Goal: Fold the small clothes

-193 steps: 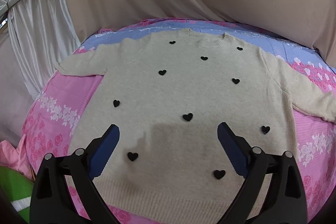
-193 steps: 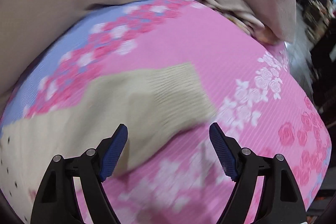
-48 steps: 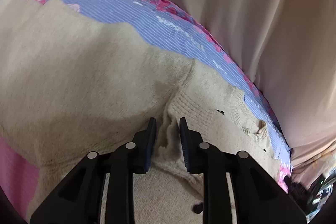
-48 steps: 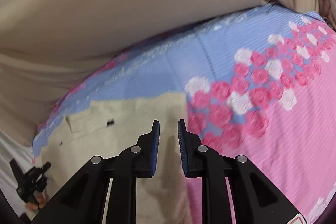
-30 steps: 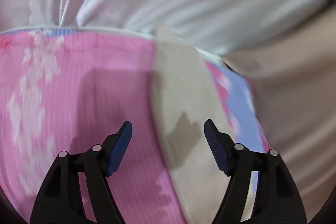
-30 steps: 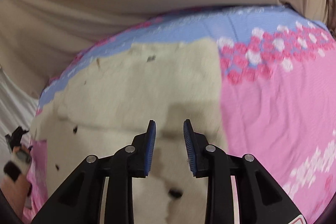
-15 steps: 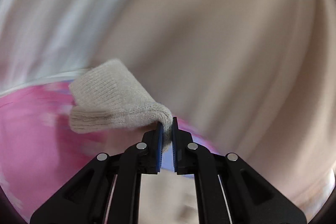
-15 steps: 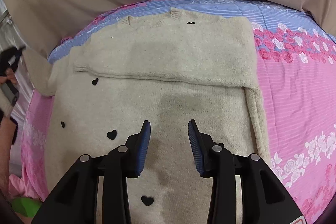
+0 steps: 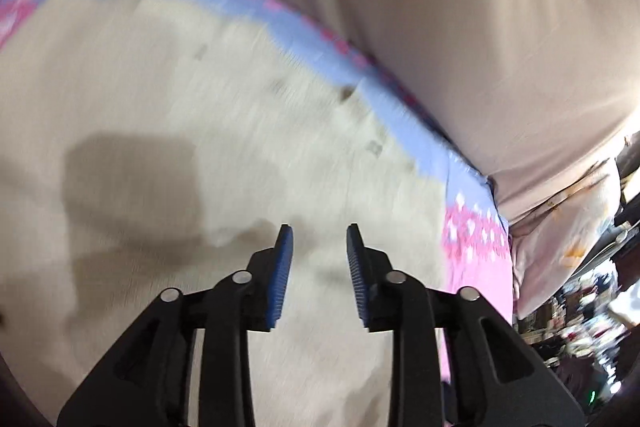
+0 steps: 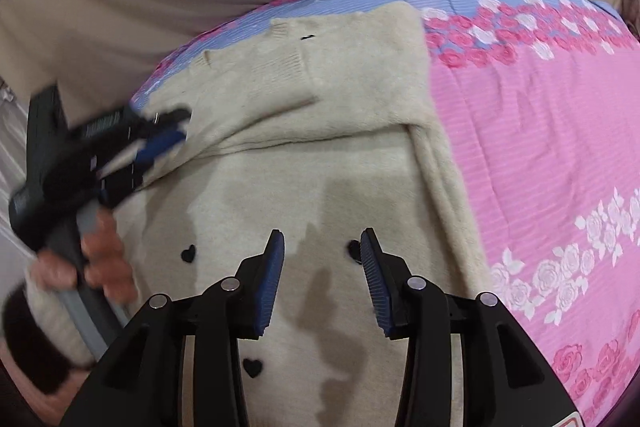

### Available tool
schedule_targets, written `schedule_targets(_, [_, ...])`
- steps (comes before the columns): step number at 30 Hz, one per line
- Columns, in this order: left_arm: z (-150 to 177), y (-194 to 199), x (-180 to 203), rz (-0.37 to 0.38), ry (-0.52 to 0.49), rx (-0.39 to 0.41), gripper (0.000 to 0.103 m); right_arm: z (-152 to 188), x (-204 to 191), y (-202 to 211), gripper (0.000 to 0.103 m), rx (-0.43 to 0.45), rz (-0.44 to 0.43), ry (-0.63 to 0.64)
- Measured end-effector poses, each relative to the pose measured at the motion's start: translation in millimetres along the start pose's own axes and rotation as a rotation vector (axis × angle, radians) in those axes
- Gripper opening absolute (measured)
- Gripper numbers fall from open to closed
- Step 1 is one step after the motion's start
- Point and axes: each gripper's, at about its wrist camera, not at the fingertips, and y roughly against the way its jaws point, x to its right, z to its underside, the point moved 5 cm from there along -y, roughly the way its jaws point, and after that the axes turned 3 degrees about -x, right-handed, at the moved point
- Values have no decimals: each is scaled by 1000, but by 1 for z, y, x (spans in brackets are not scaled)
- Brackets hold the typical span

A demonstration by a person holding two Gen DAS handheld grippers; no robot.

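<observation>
Left wrist view: my left gripper [image 9: 318,263] hangs over the cream sweater [image 9: 160,115] on the bed [image 9: 472,235], jaws opening, empty.

Right wrist view: both sleeves lie across the sweater [image 10: 320,131]; body folds remain. My right gripper [image 10: 322,263] is half-open, widening, empty.

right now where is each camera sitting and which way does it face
Left wrist: on the left gripper, angled down across the cream sweater toward the beige curtain; only its jaws show, opening with nothing between them.
Right wrist: on the right gripper, looking down over the sweater on the pink bedsheet; its jaws are opening and empty, and the person's left hand shows.
Shared: sweater, bedsheet, curtain.
</observation>
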Motion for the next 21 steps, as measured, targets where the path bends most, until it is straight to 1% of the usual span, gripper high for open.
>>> schedule_targets(1, [5,11,-12,21,48,8,38,-4,0,0,40,2,-14,3])
schedule_targets(2, [6,20,-24,23,78,22,47,-10,-2,-1,40,5,-24,10])
schedule_targets(3, [4,33,-38,7,118,46,53,-17,-5,-3,40,8,-39,14])
schedule_targets(4, [6,34,-45,-8,144,66,54,-29,-10,-7,40,7,-74,7])
schedule_targets(6, [3,55,-72,-29,206,113,55,-54,-18,-19,42,5,-162,-33])
schedule_targets(7, [-3,67,-88,-35,252,139,55,-66,-22,-26,48,3,-193,-54])
schedule_targets(8, [-4,70,-101,-38,285,156,55,-80,-24,-38,50,-3,-217,-81])
schedule_targets(10, [-10,82,-120,-42,348,189,55,-100,-27,-61,50,-19,-208,-124])
schedule_targets(12, [-13,90,-137,-27,419,213,57,-111,-29,-87,51,-64,-207,-180])
schedule_targets(13, [-15,93,-144,-20,453,223,57,-115,-31,-96,51,-84,-231,-212])
schedule_targets(14, [-13,96,-151,-3,492,234,60,-117,-36,-103,44,-91,-262,-242])
schedule_targets(15, [-13,99,-161,18,532,244,60,-120,-41,-106,33,-89,-278,-253])
schedule_targets(16, [-12,103,-173,32,566,251,60,-121,-46,-108,8,-91,-280,-246])
schedule_targets(18, [-16,104,-186,83,648,275,60,-129,-59,-97,8,-36,-294,-215])
schedule_targets(21, [-23,102,-208,145,768,310,60,-146,-72,-63,7,63,-317,-154])
